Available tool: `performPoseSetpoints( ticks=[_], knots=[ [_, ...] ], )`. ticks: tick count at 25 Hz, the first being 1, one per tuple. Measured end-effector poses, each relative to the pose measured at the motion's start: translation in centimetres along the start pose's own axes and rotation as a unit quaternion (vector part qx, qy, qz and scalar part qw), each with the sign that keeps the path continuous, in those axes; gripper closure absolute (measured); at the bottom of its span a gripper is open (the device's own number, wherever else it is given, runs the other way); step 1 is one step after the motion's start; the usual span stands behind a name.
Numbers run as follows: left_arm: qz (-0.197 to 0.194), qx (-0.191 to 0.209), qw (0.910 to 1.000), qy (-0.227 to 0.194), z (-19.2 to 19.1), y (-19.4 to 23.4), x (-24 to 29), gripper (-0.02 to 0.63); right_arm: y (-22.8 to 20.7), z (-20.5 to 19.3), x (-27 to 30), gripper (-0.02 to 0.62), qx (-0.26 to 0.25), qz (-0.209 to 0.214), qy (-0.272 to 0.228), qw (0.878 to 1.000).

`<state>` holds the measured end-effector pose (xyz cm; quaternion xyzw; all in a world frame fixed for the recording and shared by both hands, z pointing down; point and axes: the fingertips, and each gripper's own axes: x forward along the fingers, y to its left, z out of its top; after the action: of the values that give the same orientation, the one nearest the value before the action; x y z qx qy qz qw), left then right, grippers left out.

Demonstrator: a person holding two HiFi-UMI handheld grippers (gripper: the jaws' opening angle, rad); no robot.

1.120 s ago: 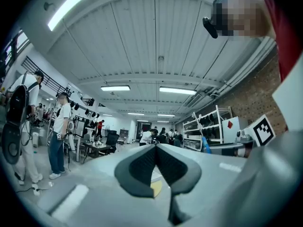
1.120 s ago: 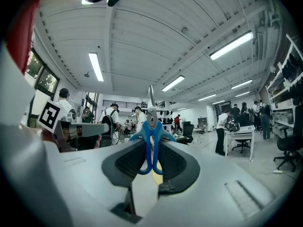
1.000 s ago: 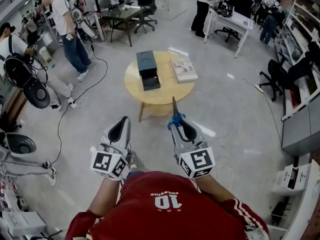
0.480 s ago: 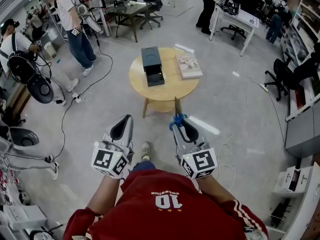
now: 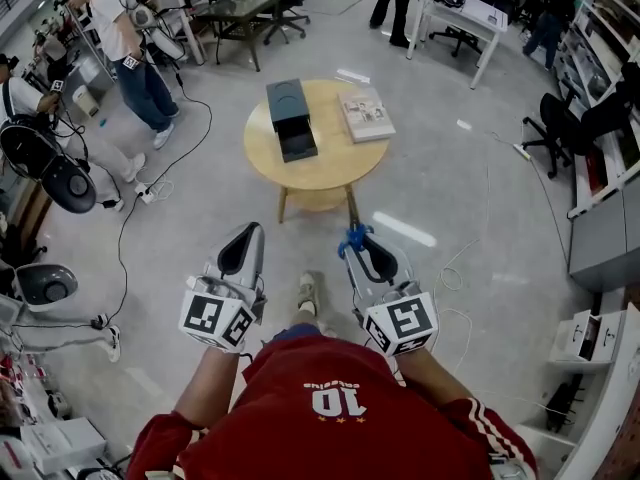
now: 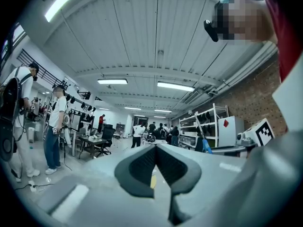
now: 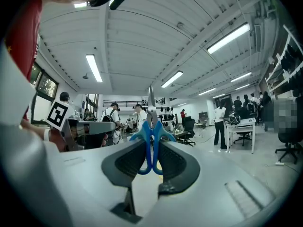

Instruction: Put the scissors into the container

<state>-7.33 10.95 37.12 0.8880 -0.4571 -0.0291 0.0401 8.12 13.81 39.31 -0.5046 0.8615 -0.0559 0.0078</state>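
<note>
Two grippers hang short of the round desk (image 5: 322,170); right gripper (image 5: 360,253) clenched on blue scissors (image 5: 350,233), blades toward desk; left gripper (image 5: 243,248) closed, empty; dark container (image 5: 291,118) on desk beside book (image 5: 366,114).

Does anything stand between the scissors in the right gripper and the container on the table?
Nothing visible does. The scissors, held in the right gripper, face open floor, then the container; the book lies beside it.

Round wooden table (image 5: 330,171) with 1 book (image 5: 366,115), perhaps a magazine, on grey floor (image 5: 455,203).
</note>
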Motion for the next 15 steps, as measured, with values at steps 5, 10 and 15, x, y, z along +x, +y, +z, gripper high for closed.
performPoseSetpoints(
  ticks=[5, 10, 15],
  knots=[
    [-0.008, 0.001, 1.0, 0.003, -0.9, 0.2, 1.3, 0.604, -1.5, -0.6, 0.6, 0.508, 0.01, -0.012, 0.007, 1.0],
    [-0.006, -0.014, 0.9999, 0.001, -1.0, 1.1, 2.8, 0.604, -2.0, -0.7, 1.9, 0.508, 0.006, -0.008, 0.017, 1.0],
    [-0.01, -0.021, 0.9997, -0.008, -0.5, 2.8, 5.8, 0.604, -3.2, -0.2, 4.9, 0.508, 0.006, 0.0, 0.024, 1.0]
  ],
)
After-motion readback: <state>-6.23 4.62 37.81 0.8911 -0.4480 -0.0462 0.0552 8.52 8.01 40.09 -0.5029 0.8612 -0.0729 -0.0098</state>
